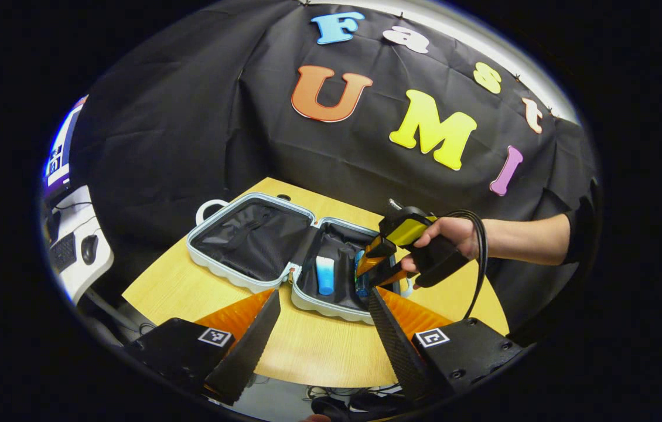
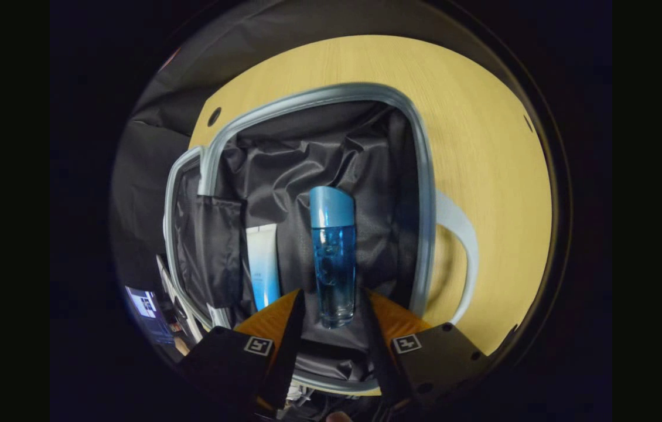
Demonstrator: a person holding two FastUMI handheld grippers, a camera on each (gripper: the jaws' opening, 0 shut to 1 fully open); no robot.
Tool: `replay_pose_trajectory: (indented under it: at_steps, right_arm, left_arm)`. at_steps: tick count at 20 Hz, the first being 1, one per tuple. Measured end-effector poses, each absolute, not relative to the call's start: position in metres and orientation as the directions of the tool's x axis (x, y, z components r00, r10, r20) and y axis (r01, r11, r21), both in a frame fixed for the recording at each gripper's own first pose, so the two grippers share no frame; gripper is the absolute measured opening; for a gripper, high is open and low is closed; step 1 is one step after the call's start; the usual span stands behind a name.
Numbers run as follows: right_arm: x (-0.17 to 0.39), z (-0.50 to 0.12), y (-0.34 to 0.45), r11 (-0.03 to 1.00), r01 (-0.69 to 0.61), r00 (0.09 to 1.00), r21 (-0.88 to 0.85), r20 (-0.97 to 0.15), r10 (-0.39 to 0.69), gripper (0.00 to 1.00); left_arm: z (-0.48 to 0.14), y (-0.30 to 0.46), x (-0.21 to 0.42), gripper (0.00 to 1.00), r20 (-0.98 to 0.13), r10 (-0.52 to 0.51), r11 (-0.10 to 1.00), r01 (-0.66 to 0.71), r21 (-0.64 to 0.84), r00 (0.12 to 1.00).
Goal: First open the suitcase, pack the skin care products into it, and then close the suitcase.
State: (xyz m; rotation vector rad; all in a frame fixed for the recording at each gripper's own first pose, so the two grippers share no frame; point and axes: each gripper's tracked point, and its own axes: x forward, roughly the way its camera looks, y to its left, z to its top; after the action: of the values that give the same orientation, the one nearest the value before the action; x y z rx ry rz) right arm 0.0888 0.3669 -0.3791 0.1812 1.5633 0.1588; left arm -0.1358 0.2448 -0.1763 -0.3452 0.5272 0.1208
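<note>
Openly, suitcase (image 1: 260, 246) lies on wooden table (image 1: 307, 346) before black cloth wall (image 1: 190, 117).

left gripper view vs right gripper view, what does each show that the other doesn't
Left gripper view alone: the suitcase's empty open lid half, a hand holding the right gripper, and a desk with a mouse. Right gripper view alone: the blue bottle up close between its open fingers, and the suitcase handle. Both: the suitcase, tube, and wooden table.
</note>
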Motion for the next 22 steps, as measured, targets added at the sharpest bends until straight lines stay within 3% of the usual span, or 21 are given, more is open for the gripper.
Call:
replay_pose_trajectory:
  at_steps: [5,6,7,14,19,22]
  right_arm:
    - [0.072,-0.33,0.35,0.949,-0.022,0.03,0.315,-0.948,0.316,0.71]
    - [0.07,-0.319,0.34,0.942,-0.049,0.036,0.333,-0.942,0.335,0.65]
    - [0.067,-0.31,0.328,0.937,-0.083,0.048,0.34,-0.938,0.344,0.71]
    - [0.057,-0.239,0.229,0.905,-0.237,0.222,0.353,-0.887,0.404,0.71]
    - [0.025,-0.229,0.168,0.919,-0.149,0.254,0.364,-0.884,0.392,0.71]
    - [0.007,-0.235,0.15,0.923,-0.099,0.23,0.373,-0.894,0.386,0.71]
  left_arm:
    - [-0.196,0.326,-0.109,0.98,-0.543,0.025,0.929,-0.219,-0.297,0.84]
    - [-0.203,0.35,-0.101,0.98,-0.548,0.039,0.933,-0.227,-0.279,0.836]
    - [-0.207,0.372,-0.092,0.98,-0.554,0.047,0.936,-0.23,-0.267,0.831]
    - [-0.252,0.492,-0.024,0.98,-0.603,0.04,0.941,-0.233,-0.245,0.797]
    - [-0.298,0.53,0.024,0.98,-0.653,-0.014,0.929,-0.231,-0.288,0.757]
    - [-0.329,0.563,0.036,0.98,-0.707,0.031,0.934,-0.272,-0.231,0.706]
